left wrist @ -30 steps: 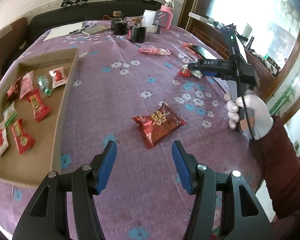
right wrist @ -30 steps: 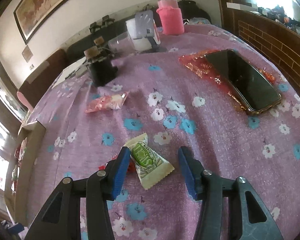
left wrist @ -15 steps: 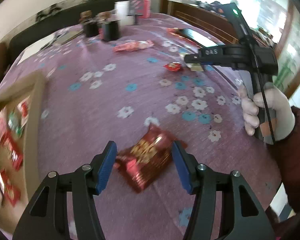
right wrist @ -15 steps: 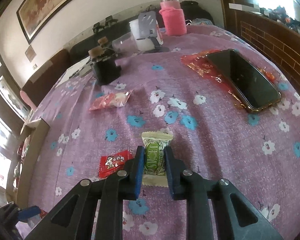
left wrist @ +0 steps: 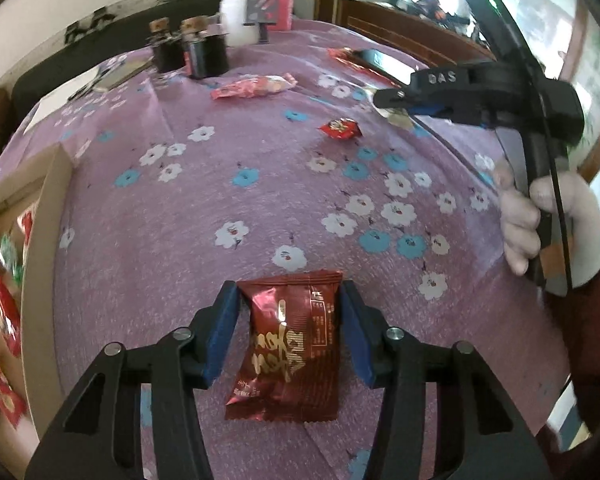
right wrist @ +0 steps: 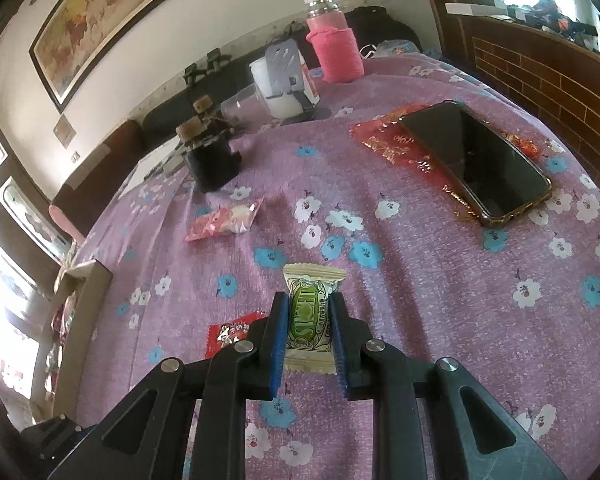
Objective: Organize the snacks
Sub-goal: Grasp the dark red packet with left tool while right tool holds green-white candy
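Observation:
My left gripper (left wrist: pixel 290 330) is shut on a dark red snack packet (left wrist: pixel 290 344), its blue pads pressing both sides, just above the purple flowered tablecloth (left wrist: pixel 228 184). My right gripper (right wrist: pixel 308 324) is shut on a cream and green candy packet (right wrist: pixel 310 312), held above the cloth; it also shows in the left wrist view (left wrist: pixel 396 100). A small red candy (right wrist: pixel 230 334) lies left of the right gripper and shows in the left wrist view (left wrist: pixel 340 128). A pink snack packet (right wrist: pixel 224 220) lies farther back. A cardboard tray (left wrist: pixel 40 216) with several red and green snacks sits at the left.
A black phone (right wrist: pixel 476 160) lies on a red wrapper (right wrist: pixel 384 140) at the right. Black jars (right wrist: pixel 210 156), a white cup (right wrist: pixel 276 88), a phone stand and a pink bottle (right wrist: pixel 334 48) stand at the back. A brick wall and wooden frame run along the right.
My left gripper moved down over the dark red packet and closed on it. My right gripper closed on the green candy packet and lifted it slightly.

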`<control>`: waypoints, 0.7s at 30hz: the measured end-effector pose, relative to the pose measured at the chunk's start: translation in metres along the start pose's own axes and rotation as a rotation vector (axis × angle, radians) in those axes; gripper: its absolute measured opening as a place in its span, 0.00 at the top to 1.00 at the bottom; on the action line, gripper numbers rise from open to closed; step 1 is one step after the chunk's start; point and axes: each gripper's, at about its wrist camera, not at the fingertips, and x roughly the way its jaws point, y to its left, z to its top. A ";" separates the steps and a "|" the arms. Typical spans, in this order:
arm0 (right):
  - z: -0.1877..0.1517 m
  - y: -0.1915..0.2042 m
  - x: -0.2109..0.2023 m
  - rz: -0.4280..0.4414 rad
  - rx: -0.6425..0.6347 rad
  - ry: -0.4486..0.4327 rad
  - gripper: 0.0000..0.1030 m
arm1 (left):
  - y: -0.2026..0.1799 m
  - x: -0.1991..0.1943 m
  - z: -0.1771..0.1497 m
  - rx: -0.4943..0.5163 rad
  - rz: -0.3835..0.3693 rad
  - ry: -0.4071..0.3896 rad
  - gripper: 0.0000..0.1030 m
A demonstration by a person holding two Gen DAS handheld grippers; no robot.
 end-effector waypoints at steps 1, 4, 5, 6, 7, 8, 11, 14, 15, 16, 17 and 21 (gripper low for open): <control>0.000 -0.001 -0.001 0.001 0.004 -0.002 0.79 | 0.001 -0.001 -0.001 -0.012 0.002 -0.005 0.53; 0.001 -0.003 -0.003 0.001 0.013 -0.012 0.79 | 0.007 -0.010 -0.003 -0.061 -0.005 -0.030 0.53; 0.001 -0.003 -0.004 0.003 0.014 -0.014 0.79 | 0.010 -0.015 -0.003 -0.081 -0.011 -0.042 0.53; 0.000 -0.003 -0.004 0.006 0.016 -0.017 0.79 | 0.013 -0.021 -0.004 -0.104 -0.018 -0.055 0.53; 0.000 -0.003 -0.004 0.007 0.016 -0.019 0.79 | 0.016 -0.026 -0.004 -0.120 -0.024 -0.067 0.53; 0.000 -0.002 -0.005 0.008 0.016 -0.022 0.79 | 0.018 -0.030 -0.005 -0.135 -0.028 -0.077 0.53; 0.000 -0.003 -0.006 0.016 0.018 -0.026 0.79 | 0.028 -0.047 -0.009 -0.185 -0.040 -0.114 0.54; 0.000 -0.003 -0.007 0.021 0.018 -0.033 0.79 | 0.043 -0.065 -0.017 -0.240 -0.043 -0.144 0.56; 0.000 -0.003 -0.007 0.022 0.019 -0.036 0.79 | 0.047 -0.069 -0.019 -0.252 -0.041 -0.152 0.56; -0.001 -0.002 -0.007 0.020 0.018 -0.037 0.79 | 0.053 -0.074 -0.023 -0.268 -0.037 -0.162 0.56; -0.001 -0.002 -0.006 0.014 0.016 -0.036 0.79 | 0.059 -0.080 -0.027 -0.284 -0.030 -0.174 0.56; -0.002 -0.002 -0.003 -0.007 0.013 -0.031 0.79 | 0.081 -0.089 -0.040 -0.349 -0.033 -0.174 0.59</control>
